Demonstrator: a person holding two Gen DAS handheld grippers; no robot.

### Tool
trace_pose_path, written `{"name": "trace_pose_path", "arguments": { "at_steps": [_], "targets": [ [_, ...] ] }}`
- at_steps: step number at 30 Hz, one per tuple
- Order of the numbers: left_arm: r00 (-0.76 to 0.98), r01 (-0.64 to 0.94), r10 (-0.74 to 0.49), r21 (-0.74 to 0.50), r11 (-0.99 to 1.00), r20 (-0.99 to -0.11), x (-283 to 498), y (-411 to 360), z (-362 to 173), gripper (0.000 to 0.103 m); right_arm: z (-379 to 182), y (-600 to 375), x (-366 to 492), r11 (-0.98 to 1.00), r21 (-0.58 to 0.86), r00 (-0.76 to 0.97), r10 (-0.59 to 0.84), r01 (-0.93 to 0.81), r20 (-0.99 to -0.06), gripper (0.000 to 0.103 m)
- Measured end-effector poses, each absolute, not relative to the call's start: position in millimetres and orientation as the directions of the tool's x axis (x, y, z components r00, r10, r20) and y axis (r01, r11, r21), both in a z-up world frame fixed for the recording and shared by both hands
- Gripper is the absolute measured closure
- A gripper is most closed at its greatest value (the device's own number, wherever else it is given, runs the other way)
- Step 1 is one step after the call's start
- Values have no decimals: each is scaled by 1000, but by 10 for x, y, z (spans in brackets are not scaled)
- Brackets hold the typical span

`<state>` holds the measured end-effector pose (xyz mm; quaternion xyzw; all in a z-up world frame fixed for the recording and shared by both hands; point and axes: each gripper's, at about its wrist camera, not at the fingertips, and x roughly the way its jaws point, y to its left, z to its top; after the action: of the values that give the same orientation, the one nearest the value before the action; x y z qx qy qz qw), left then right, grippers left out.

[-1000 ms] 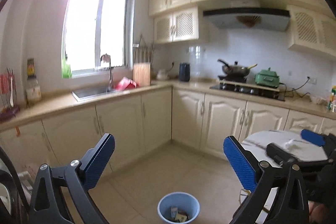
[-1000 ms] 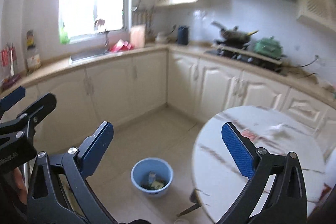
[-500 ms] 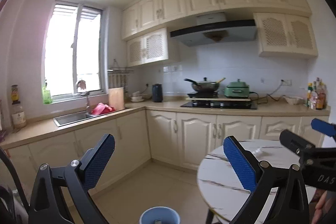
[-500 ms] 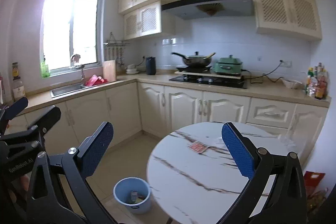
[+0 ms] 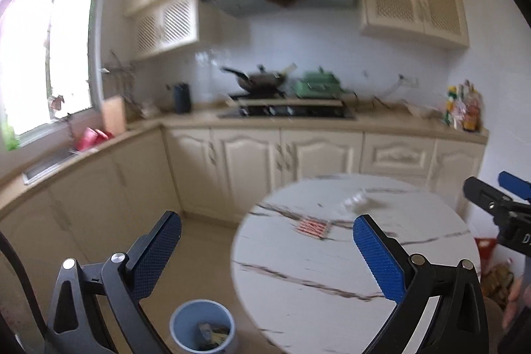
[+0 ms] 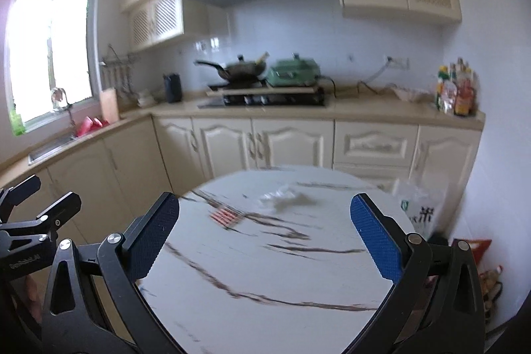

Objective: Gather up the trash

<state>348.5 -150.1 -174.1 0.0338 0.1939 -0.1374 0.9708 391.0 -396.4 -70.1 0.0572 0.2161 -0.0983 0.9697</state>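
**Two scraps sit far across the desk**

I hold both grippers empty, jaws apart: left gripper (image 5: 267,249), right gripper (image 6: 265,231). Red wrapper (image 6: 226,217) and crumpled plastic (image 6: 282,198) lie mid-frame on the desk (image 6: 265,271); bin (image 5: 201,325) at lower left. Blurred frames risk a misjudged pinch; thin wrapper may slide off the rim. Open room above.

cream kitchen cabinets (image 6: 292,141), bright window (image 6: 49,48), white tiled wall (image 6: 332,35), beige floor (image 5: 199,254)
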Motion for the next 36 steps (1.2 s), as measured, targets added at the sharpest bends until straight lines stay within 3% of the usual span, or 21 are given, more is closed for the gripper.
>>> {"name": "trace_pose_path", "arguments": {
  "at_steps": [7, 11, 17, 25, 29, 36],
  "targets": [
    [748, 396, -311, 18, 918, -586, 4618, -1937, -2073, 1, -1213, -4501, 4632, 964, 93, 794, -148, 249, -590, 0],
    [632, 448, -358, -53, 893, -688, 5361, -2134, -2262, 1, -1464, -4742, 5004, 961, 117, 753, -117, 250, -647, 0],
    [565, 449, -325, -47, 892, -758, 6423, -2291, -2278, 2, -1855, -4979, 5555, 957, 132, 680, -83, 258, -728, 0],
    [520, 498, -315, -17, 867, -794, 6756, -2386, -2574, 4, -2182, -5075, 6020, 957, 140, 620, -51, 256, -783, 0],
    [518, 512, -330, -23, 859, -789, 6845, -2391, -2646, 15, -2259, -5136, 6175, 955, 142, 602, -47, 262, -797, 0],
    [504, 586, -391, -27, 810, -770, 6761, -2446, -2644, 51, -2361, -5088, 6408, 954, 147, 579, -33, 262, -815, 0]
  ]
}}
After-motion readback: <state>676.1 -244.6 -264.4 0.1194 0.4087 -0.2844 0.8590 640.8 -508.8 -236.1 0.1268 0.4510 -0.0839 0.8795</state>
